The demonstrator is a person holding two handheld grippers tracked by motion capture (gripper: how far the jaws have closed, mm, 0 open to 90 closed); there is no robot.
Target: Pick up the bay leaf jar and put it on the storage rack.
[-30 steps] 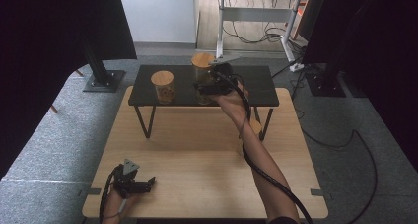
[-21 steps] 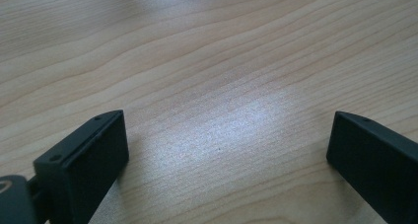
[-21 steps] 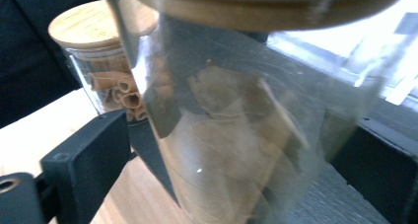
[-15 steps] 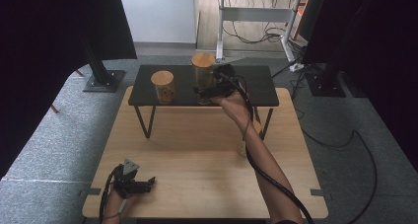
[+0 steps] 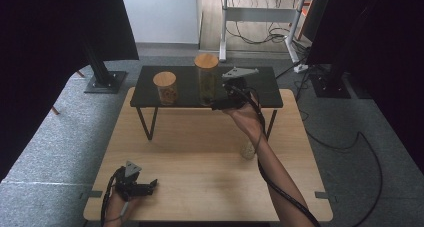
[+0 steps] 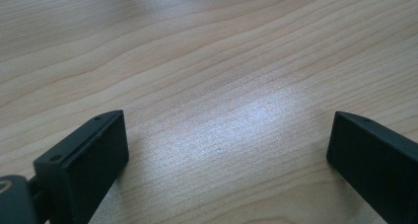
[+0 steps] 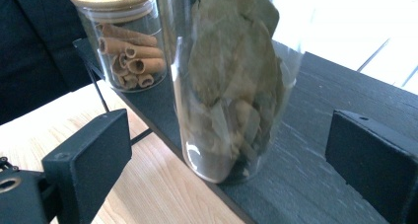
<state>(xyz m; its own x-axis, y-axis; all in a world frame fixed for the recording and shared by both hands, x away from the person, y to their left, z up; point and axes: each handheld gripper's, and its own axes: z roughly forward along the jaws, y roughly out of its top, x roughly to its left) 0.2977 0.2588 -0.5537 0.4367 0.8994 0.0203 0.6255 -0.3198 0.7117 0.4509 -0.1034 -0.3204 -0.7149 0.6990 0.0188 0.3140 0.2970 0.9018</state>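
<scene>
Right claw: jaws just opened, released, beside tall leaf jar, frame centre.
Left claw: released, on wooden surface, lower left.

You are in a lab-style recording room: black curtains hang left and right, stands rest on grey carpet, and a desk with loose cables sits far behind your wooden table.

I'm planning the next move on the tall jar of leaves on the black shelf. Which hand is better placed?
Right. The right gripper has its jaws open just in front of the tall jar; the left gripper rests far off on the table.
</scene>
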